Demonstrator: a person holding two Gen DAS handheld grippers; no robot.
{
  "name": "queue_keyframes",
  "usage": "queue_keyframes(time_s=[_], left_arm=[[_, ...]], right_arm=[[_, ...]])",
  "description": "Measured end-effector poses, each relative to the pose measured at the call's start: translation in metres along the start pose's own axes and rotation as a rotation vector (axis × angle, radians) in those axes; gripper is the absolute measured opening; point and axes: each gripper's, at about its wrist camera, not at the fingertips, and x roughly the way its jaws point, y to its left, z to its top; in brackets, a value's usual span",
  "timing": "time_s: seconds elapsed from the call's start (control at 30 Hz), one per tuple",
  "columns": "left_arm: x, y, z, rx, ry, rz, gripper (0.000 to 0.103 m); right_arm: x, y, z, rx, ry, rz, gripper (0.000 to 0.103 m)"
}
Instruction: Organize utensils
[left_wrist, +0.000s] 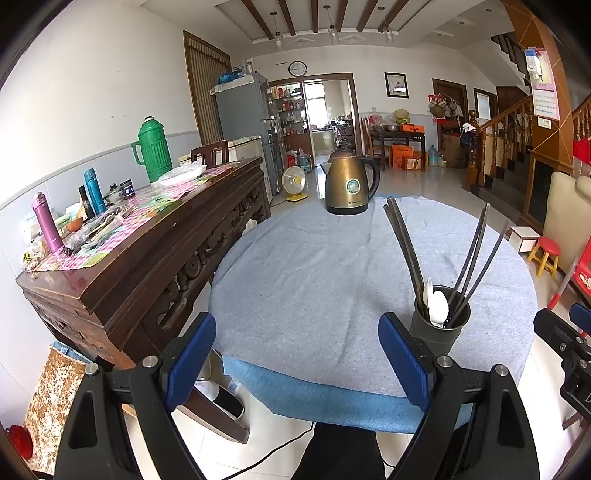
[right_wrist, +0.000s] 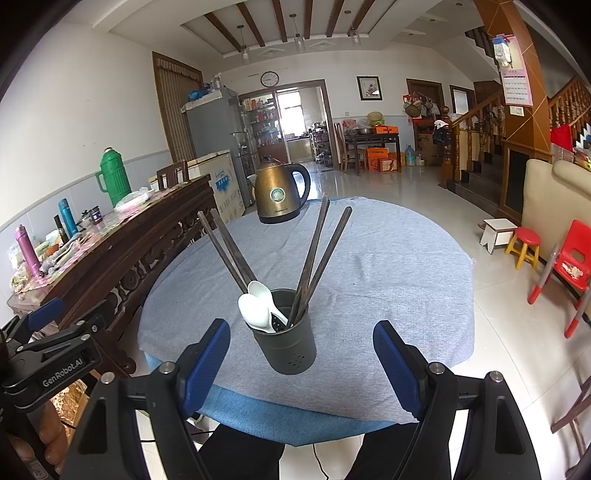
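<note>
Both tools (left_wrist: 297, 354) (right_wrist: 301, 360) gape empty before chopsticks (right_wrist: 314, 258) in the holder (right_wrist: 290, 347).

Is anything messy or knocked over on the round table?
No. The cup stands upright with the chopsticks and white spoons inside it, the kettle stands upright at the far edge, and nothing is spilled on the cloth.

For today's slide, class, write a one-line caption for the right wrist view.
Open right gripper facing a grey utensil holder of chopsticks and white spoons on a cloth-covered round table.
</note>
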Motion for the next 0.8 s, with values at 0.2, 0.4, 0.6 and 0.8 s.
queue_keyframes(time_s=[0.2, 0.4, 0.6, 0.8], left_arm=[[0.0005, 0.0007, -0.0003, -0.001, 0.001, 0.001, 0.09], [0.0012, 0.0013, -0.0017, -0.002, 0.001, 0.002, 0.09], [0.0011, 0.0009, -0.0015, 0.0, 0.003, -0.002, 0.09], [-0.0012, 0.0008, -0.0012, 0.002, -0.002, 0.002, 0.09]], right_arm=[[0.0002, 0.0004, -0.0002, -0.001, 0.0, 0.0, 0.083], [0.0001, 0.0017, -0.0004, -0.011, -0.002, -0.003, 0.083], [-0.0001, 0.0033, -0.0006, -0.02, -0.007, -0.007, 0.083], [-0.0001, 0.0031, -0.0005, -0.023, -0.006, -0.007, 0.083]])
